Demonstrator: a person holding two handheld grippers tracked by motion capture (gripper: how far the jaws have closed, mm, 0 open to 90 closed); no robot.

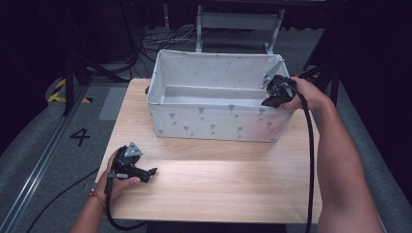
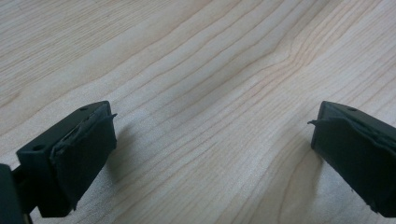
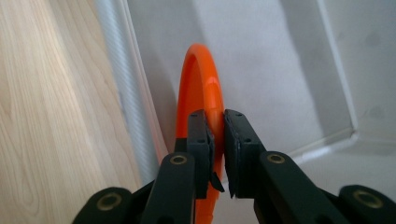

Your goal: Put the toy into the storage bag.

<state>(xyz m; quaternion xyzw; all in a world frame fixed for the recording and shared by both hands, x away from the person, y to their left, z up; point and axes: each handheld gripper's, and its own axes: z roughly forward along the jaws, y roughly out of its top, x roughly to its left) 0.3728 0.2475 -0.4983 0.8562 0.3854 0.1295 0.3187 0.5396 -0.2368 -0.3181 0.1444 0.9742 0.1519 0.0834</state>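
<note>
Right fingers [image 3: 218,140] pinch orange ring [image 3: 201,79] in bin [image 1: 214,124] | left fingers [image 2: 210,154] spread over table [image 1: 218,179]

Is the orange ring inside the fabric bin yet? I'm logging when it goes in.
Inside, but not released: the orange ring hangs within the bin's wall, over its pale floor, clamped edge-on in the right gripper.
</note>
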